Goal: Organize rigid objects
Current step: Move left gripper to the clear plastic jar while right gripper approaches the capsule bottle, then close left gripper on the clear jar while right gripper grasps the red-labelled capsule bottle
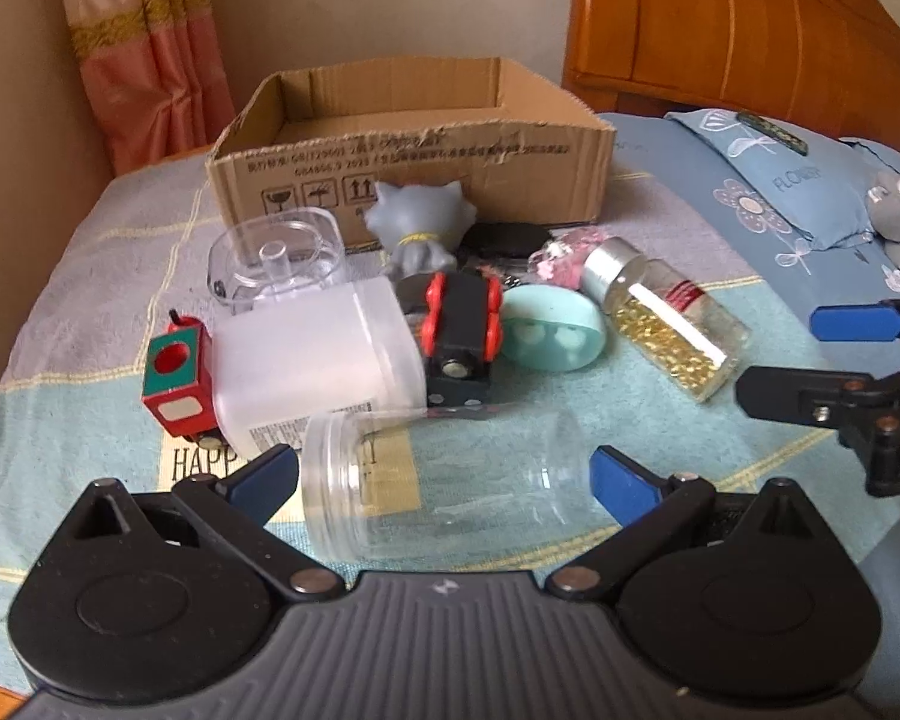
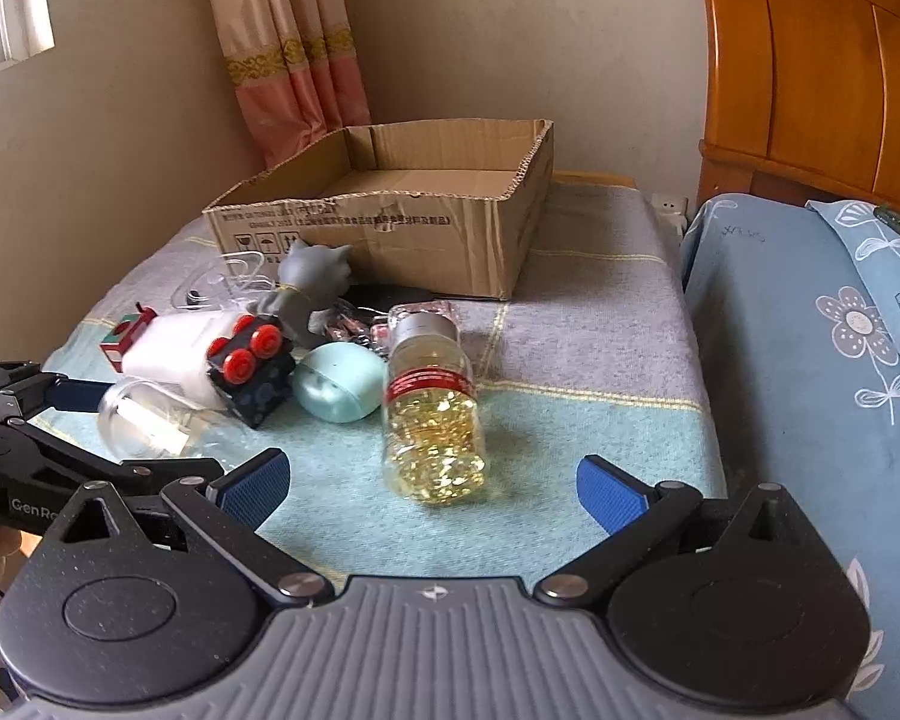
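Observation:
A clear empty jar (image 1: 450, 480) lies on its side between the blue pads of my open left gripper (image 1: 444, 480); I cannot tell if the pads touch it. It also shows in the right wrist view (image 2: 144, 420). My right gripper (image 2: 432, 486) is open and empty, just short of a bottle of gold flakes (image 2: 432, 414) lying on the cloth (image 1: 672, 330). Behind lie a frosted white jar (image 1: 318, 354), a red-green toy train block (image 1: 177, 375), a black toy car with red wheels (image 1: 459, 336), a teal case (image 1: 555, 330) and a grey cat figure (image 1: 417, 228).
An open, empty cardboard box (image 1: 414, 180) stands at the back of the bed (image 2: 570, 372). A clear plastic tub (image 1: 276, 264) lies left of the cat. A blue flowered pillow (image 2: 840, 330) and a wooden headboard (image 2: 810, 60) are to the right. A curtain (image 1: 144, 42) hangs behind.

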